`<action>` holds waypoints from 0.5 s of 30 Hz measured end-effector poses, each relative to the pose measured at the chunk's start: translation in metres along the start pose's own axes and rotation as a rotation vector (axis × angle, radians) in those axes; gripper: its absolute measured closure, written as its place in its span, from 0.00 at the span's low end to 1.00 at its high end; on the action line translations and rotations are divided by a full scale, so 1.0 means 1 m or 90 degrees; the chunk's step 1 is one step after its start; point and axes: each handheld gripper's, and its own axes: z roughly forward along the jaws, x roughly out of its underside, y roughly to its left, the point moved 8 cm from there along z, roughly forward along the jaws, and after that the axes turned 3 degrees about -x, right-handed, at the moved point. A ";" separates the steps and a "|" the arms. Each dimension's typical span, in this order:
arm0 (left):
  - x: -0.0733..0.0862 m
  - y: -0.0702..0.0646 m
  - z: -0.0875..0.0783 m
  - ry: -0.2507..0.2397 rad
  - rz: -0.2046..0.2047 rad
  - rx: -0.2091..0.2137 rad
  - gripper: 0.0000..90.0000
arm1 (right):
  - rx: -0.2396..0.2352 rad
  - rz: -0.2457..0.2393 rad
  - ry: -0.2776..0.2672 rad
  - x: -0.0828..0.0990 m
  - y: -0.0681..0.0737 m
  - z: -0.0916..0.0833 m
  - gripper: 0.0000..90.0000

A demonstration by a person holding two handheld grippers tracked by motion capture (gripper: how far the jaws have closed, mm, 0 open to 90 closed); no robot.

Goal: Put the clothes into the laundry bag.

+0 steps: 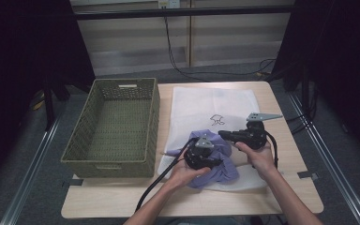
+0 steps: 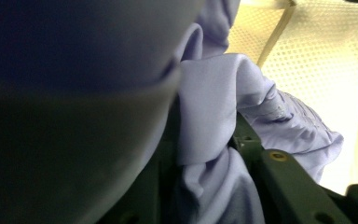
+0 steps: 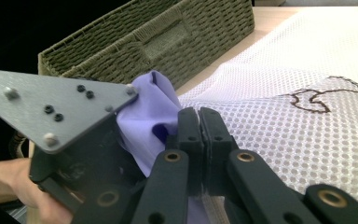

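Lilac cloth (image 1: 218, 157) lies bunched on a white mesh laundry bag (image 1: 206, 105) at the near middle of the worktop (image 1: 286, 154), and both tongs work at it. Seen from the right gripper view, the right tongs (image 3: 199, 122) are pressed together with the bag's mesh edge running in between the pads, so they pinch the bag just beside the cloth. In the high view the left tongs (image 1: 201, 157) sit down in the cloth heap; in the left gripper view a fold of the cloth hangs between the jaws, which stand narrowly apart, though I cannot tell whether the pads press on it. Left of the bag, touching its edge, stands a green woven basket (image 1: 117, 124).
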 end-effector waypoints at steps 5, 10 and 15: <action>-0.004 -0.004 -0.010 0.020 0.012 0.013 0.62 | 0.000 0.000 0.001 0.000 -0.001 0.001 0.98; -0.008 -0.007 -0.024 0.029 0.011 0.007 0.43 | -0.002 -0.001 0.001 0.000 -0.001 0.001 0.98; -0.011 -0.010 -0.050 0.013 0.009 0.015 0.37 | -0.001 -0.006 -0.001 0.001 -0.002 0.002 0.98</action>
